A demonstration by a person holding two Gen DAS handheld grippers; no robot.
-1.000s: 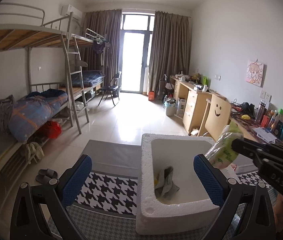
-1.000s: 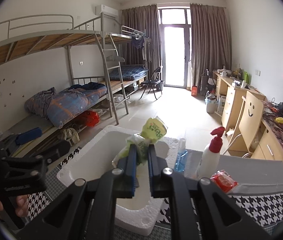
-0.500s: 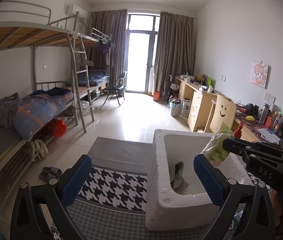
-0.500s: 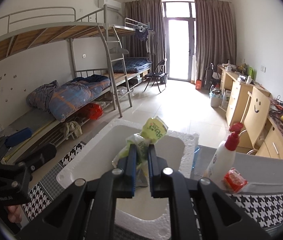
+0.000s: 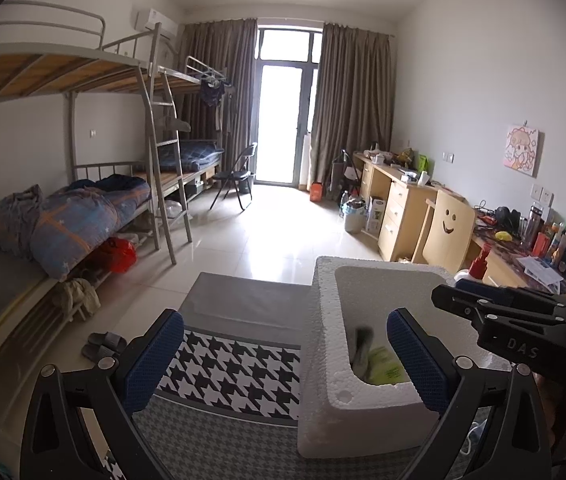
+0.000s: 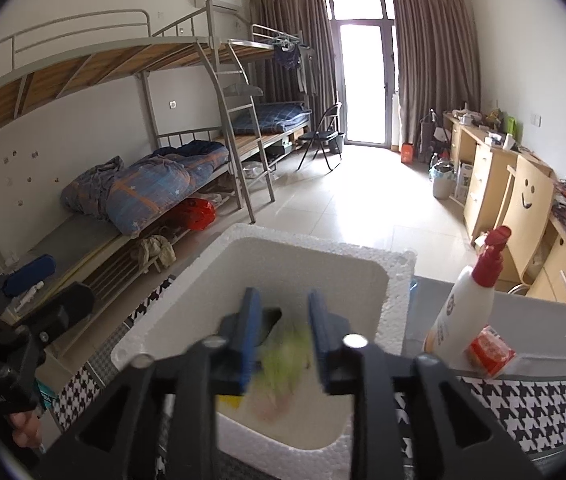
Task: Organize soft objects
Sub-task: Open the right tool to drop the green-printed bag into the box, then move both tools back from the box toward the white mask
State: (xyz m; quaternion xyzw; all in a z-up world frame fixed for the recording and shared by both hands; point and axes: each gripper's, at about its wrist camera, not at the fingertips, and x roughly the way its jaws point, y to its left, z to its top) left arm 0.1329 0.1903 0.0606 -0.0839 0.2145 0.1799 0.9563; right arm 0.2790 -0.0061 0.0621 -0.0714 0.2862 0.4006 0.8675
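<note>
A white foam box (image 5: pixel 323 320) (image 6: pixel 315 244) stands on the houndstooth cloth. Inside lie a grey rag (image 5: pixel 363 344) and a green soft packet (image 5: pixel 383 364). In the right wrist view the green packet (image 6: pixel 283 356) is blurred, below and between the blue pads of my right gripper (image 6: pixel 283 304), apart from both. That gripper's jaws are opening over the box; in the left wrist view my right gripper (image 5: pixel 449 298) reaches in from the right above the rim. My left gripper (image 5: pixel 283 316) (image 6: pixel 59 284) stands open and bare at the box's near left corner.
A white spray bottle (image 6: pixel 467 304) with a red head and a red packet (image 6: pixel 491 352) stand right of the box. The houndstooth cloth (image 5: pixel 235 364) covers the table left of the box, and its far edge drops to the tiled floor. Bunk beds line the left wall, desks the right.
My right gripper has opened and let go of the green packet, which has dropped into the foam box. The left gripper has stayed open and hardly moved.
</note>
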